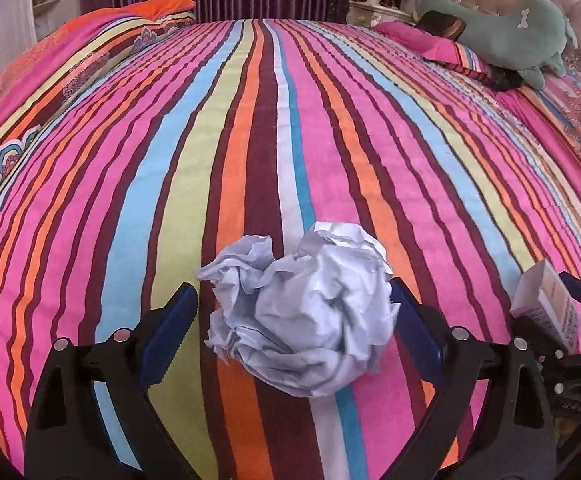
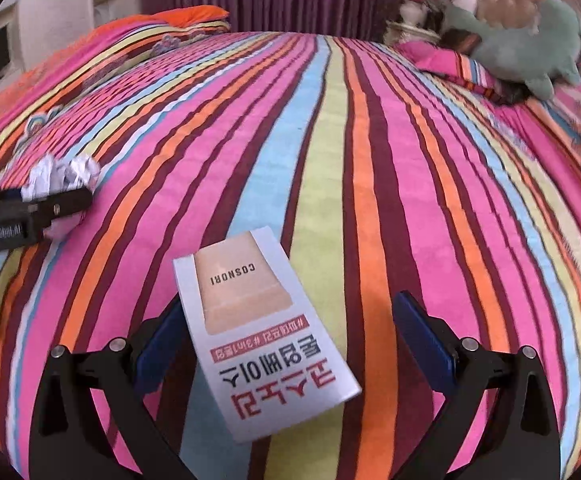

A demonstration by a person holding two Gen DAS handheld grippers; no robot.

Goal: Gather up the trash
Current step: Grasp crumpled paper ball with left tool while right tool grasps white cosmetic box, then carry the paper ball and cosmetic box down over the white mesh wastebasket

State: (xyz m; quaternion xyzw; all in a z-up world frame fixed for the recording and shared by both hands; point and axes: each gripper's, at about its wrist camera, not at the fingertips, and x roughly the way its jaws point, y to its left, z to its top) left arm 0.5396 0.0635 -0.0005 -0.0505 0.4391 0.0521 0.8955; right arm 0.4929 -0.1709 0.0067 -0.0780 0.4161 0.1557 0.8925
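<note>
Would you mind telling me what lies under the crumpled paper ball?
The crumpled paper ball rests on the striped bedspread, between the left hand-held gripper's open fingers. The stripes directly beneath it are covered.

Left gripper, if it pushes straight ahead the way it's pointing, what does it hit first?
The crumpled paper ball, already sitting between the open fingers of the left gripper. Beyond it only the striped bedspread shows, though depth is hard to judge.
</note>
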